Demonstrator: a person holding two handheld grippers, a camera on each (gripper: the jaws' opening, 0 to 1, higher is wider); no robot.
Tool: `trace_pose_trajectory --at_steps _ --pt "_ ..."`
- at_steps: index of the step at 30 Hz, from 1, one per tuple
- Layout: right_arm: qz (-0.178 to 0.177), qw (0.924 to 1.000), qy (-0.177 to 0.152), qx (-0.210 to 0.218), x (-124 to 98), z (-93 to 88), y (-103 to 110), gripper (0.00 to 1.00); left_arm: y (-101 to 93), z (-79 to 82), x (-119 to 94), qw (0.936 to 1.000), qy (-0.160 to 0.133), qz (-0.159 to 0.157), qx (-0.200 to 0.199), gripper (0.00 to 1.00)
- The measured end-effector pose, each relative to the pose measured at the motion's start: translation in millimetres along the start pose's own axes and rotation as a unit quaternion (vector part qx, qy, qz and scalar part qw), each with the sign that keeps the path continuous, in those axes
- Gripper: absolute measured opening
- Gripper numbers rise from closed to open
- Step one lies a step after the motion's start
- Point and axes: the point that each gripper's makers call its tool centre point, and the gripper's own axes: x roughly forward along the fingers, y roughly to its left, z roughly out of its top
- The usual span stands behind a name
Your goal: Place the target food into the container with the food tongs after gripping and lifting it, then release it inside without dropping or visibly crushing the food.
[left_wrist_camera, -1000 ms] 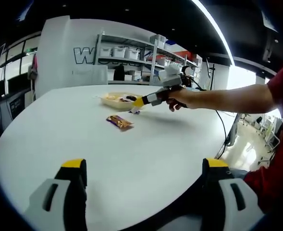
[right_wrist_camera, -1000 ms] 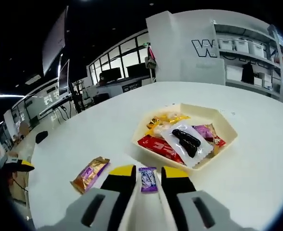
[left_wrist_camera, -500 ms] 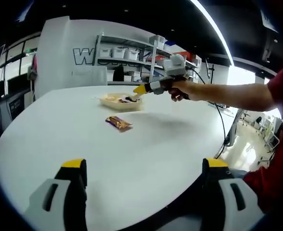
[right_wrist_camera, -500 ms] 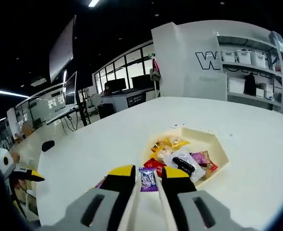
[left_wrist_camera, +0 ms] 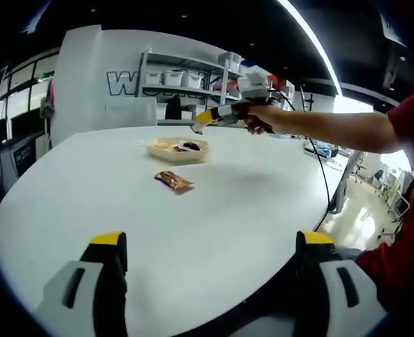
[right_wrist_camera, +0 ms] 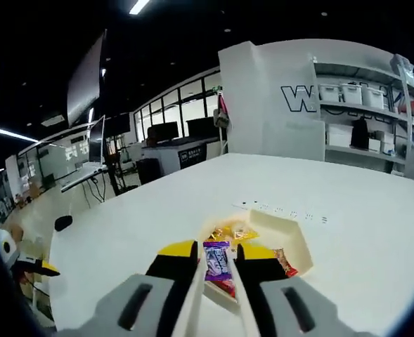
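In the left gripper view the left gripper rises from the bottom with its grey, yellow-tipped jaws spread wide over the smooth white round table, nothing between them. On the tabletop beyond lies a flat gold-and-purple snack bar in a glossy wrapper, its print too small to read, and past it sits the shallow cream tray with angled corners and mixed packets inside. Above the tray, held out on a person's bare forearm with a red sleeve, the right gripper hangs in the air, well clear of the table. The back wall carries large outlined lettering that starts with "W" — the rest hides behind a metal shelf rack stacked with white bins. The right gripper view brings that same gripper close: its yellow-tipped jaws are pressed on a small purple candy wrapper, crinkled and shiny, with white print I cannot read. The candy hangs directly over the near rim of the tray, whose inside shows yellow and red packets. This view also opens onto what the other does not — a row of dark office windows and desks to the left, and a line of tiny marks on the table behind the tray, illegible.
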Motion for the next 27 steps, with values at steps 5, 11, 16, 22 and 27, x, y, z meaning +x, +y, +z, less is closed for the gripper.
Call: trace_pose_trajectory --at_steps 5,11,16,22,27 --pt "-0.007 0.9999 -0.015 0.005 4 15.4 -8 0.17 1.8 -1.3 -1 1.0 0.002 0.003 -0.001 0.98" --pt "-0.012 0.9997 -0.021 0.001 9 20.1 -12 0.18 4.5 -2.9 -2 1.0 0.006 0.006 -0.001 0.98" --pt "-0.01 0.9997 -0.023 0.003 8 20.2 -14 0.18 5.4 -2.2 -2 1.0 0.006 0.007 -0.001 0.98" --pt "-0.009 0.9996 -0.026 0.004 3 22.4 -16 0.19 1.2 -1.0 0 1.0 0.005 0.003 0.002 0.98" --pt "0.003 0.9996 -0.029 0.006 -1 22.3 -6 0.19 -0.7 -1.8 0 1.0 0.005 0.002 0.002 0.98"
